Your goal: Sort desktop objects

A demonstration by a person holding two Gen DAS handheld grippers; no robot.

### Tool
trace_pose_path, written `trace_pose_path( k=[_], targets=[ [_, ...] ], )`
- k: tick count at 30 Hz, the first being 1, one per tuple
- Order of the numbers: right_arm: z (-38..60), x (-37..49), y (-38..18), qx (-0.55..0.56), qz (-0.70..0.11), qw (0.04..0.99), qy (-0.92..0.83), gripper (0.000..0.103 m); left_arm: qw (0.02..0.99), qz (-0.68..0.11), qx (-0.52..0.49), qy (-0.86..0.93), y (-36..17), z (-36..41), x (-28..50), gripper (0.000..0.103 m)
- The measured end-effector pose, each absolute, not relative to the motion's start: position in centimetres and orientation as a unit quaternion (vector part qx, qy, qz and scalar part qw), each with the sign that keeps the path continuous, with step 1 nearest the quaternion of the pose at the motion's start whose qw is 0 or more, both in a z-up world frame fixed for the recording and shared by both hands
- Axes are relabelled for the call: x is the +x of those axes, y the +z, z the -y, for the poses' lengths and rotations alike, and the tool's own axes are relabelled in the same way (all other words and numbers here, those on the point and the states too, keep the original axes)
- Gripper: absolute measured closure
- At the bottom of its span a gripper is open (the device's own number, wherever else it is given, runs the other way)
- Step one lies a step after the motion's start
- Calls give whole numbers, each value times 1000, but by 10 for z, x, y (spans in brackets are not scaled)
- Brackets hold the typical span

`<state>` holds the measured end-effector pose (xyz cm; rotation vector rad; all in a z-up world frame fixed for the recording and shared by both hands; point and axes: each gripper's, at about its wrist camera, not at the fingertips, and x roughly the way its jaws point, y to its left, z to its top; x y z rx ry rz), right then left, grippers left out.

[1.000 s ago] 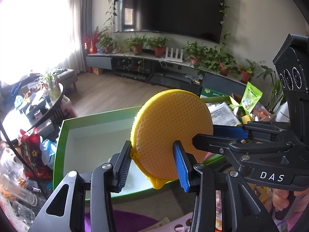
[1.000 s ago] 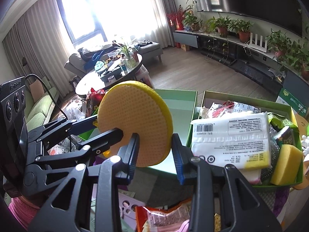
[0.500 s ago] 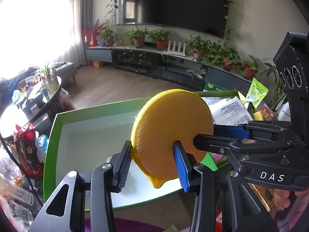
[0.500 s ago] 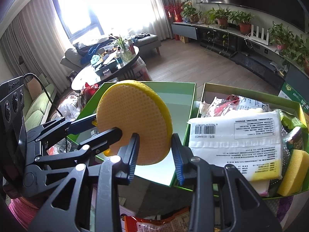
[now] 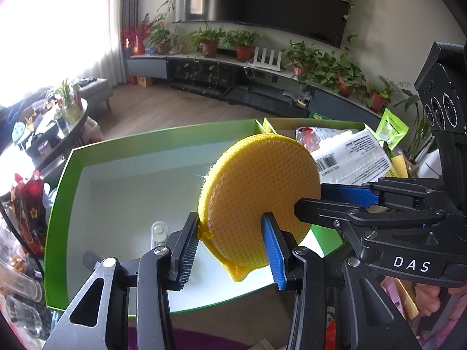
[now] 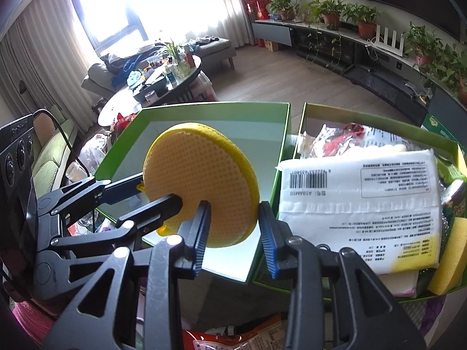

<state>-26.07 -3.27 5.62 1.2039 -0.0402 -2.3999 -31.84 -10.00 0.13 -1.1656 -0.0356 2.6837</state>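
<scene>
A round yellow mesh sponge pad point(image 5: 259, 201) point(image 6: 201, 186) hangs on edge above the left green box point(image 5: 58, 204) point(image 6: 280, 145). Both grippers are shut on it. My left gripper point(image 5: 230, 248) pinches its lower rim, one blue pad on each face. In the right wrist view the left gripper point(image 6: 159, 191) reaches in from the left. My right gripper point(image 6: 233, 233) clamps the lower right rim. From the left wrist view the right gripper point(image 5: 308, 197) comes in from the right, one finger in front of the pad and one behind.
The left box holds a small clear item point(image 5: 159, 230) on its white floor. The right green box point(image 6: 303, 122) is crowded with a white tissue pack point(image 6: 359, 192), wrappers and a yellow sponge block point(image 6: 449, 256). Snack bags point(image 6: 233, 338) lie in front; a cluttered round table point(image 6: 163, 87) stands behind.
Both grippers, still holding the pad, have come down and closer over the left green box, which now fills more of each view.
</scene>
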Motion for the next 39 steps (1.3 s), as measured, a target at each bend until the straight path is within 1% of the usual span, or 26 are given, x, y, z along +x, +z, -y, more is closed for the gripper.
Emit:
trace_pose_path(
  k=[3,14,26,28,30,34,38,39],
  targets=[
    [34,-260,56,436,11,221,-872,65,105,11,-397,912,0,100,-317,60],
    [35,-253,60,435,10,223,-872,64,101,9,-393,914,2,102,-312,60],
    [41,-222,90,415,0,232,-880,64,95,11,-376,922,30,105,-286,59],
    [41,-212,96,410,-3,233,-882,62,92,10,-375,923,35,103,-278,56],
    [39,-203,100,408,-4,233,-883,62,84,3,-367,926,41,102,-269,48],
    [37,-185,109,400,-4,236,-886,62,82,-4,-352,932,53,101,-249,45],
    [34,-162,116,392,-4,238,-888,61,77,-4,-342,936,63,98,-226,37],
    [33,-153,118,390,-4,240,-889,61,78,-4,-340,937,64,97,-222,37]
  ],
)
